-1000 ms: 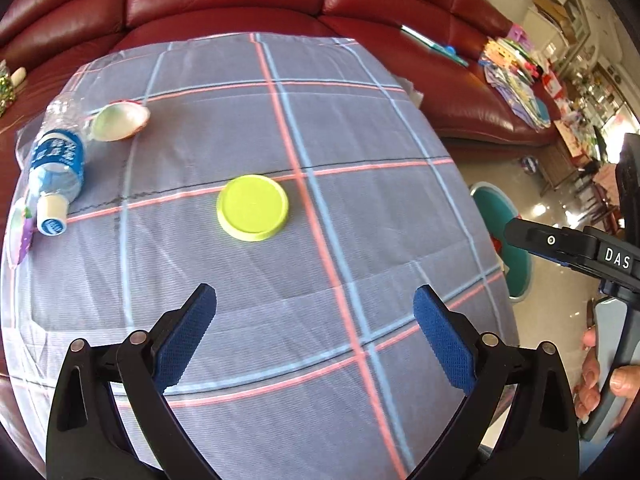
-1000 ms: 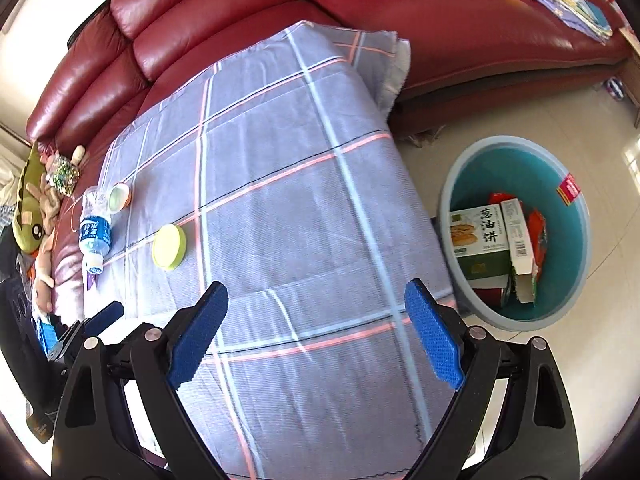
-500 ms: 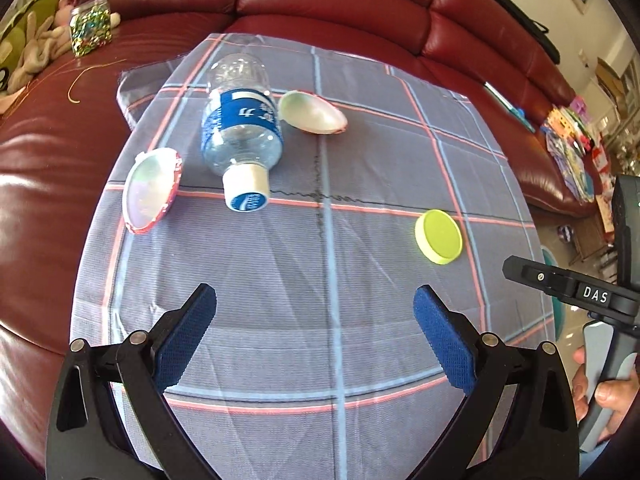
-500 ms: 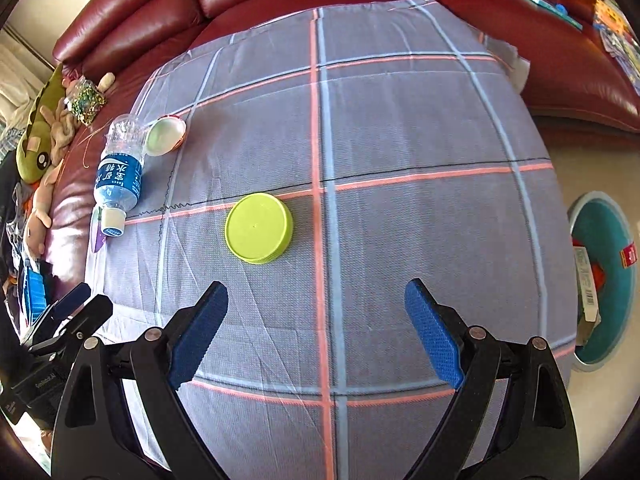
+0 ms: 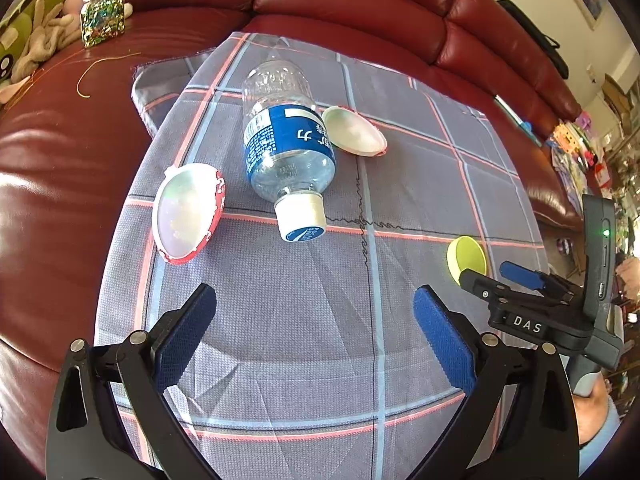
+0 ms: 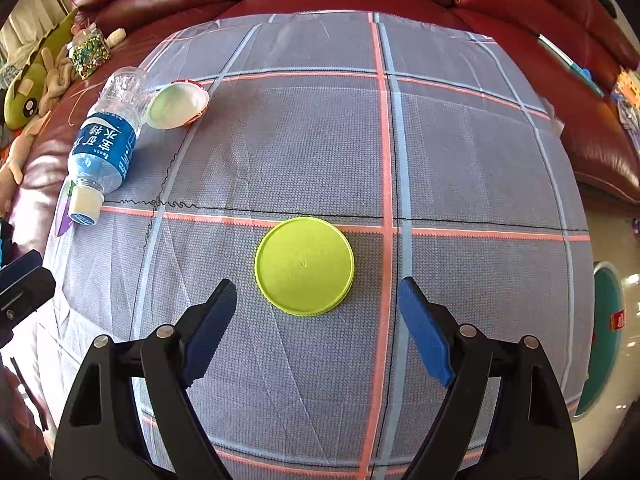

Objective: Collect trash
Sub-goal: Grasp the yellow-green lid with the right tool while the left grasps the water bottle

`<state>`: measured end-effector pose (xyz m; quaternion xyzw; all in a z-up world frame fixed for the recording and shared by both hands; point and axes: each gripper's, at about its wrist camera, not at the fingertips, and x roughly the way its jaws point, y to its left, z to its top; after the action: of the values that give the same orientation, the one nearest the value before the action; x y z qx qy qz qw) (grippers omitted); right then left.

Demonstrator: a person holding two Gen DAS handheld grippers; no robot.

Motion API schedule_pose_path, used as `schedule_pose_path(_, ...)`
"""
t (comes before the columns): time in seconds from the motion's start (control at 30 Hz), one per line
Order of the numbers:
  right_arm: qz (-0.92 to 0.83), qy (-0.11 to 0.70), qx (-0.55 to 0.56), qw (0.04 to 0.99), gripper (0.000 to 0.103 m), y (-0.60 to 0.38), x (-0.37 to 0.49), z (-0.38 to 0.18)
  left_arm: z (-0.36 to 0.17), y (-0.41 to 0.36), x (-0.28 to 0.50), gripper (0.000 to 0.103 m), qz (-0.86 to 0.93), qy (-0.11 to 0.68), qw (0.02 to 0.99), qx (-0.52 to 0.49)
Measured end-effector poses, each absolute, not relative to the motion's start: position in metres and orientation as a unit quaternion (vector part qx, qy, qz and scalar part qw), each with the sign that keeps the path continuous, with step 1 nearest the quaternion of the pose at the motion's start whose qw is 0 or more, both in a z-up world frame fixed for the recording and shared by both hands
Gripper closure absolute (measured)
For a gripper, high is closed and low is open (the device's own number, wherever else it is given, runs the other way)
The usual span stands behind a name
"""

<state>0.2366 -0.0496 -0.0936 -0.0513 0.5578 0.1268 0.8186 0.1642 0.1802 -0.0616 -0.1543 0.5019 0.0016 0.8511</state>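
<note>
Both views have swung from the bin side onto the trash. Right gripper (image 6: 316,318), jaws apart and just narrowing with nothing between them, hangs just below the one yellow-green lid (image 6: 304,266) at frame centre: light, stiff, thin, best pinched across its rim. Left gripper (image 5: 314,326) gapes empty below one bottle (image 5: 288,148), probably near-empty, and two foil cups (image 5: 188,210).

Bare cloth (image 6: 304,152) all round lime lid (image 6: 304,266); bottle (image 6: 105,140), shells clustered well apart.
</note>
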Motion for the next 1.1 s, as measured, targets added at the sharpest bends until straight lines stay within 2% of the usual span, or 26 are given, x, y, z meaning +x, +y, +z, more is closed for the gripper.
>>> schedule_pose_path(0.17,0.122,0.557,-0.072,0.818,0.025,-0.045,0.239,-0.101,-0.062,0.184,0.171,0.004,0.003,0.503,0.85,-0.156)
schedule_pose_path(0.33,0.129,0.545,-0.088,0.824,0.034,-0.041,0.237,-0.102,-0.061,0.184,0.176,0.004,0.003,0.503,0.85,-0.158)
schedule_pose_path(0.37,0.134,0.541,-0.092,0.825,0.039,-0.039,0.237,-0.101,-0.061,0.183,0.176,0.004,0.002,0.503,0.849,-0.158)
schedule_pose_path(0.4,0.139,0.537,-0.096,0.827,0.051,-0.037,0.235,-0.099,-0.061,0.182,0.177,0.004,0.002,0.504,0.849,-0.158)
schedule_pose_path(0.73,0.151,0.546,-0.049,0.823,0.051,-0.047,0.243,-0.08,-0.049,0.183,0.189,0.004,0.006,0.495,0.859,-0.132)
schedule_pose_path(1.1,0.163,0.556,0.014,0.815,0.051,-0.055,0.278,-0.064,-0.052,0.205,0.27,0.004,0.026,0.512,0.85,-0.117)
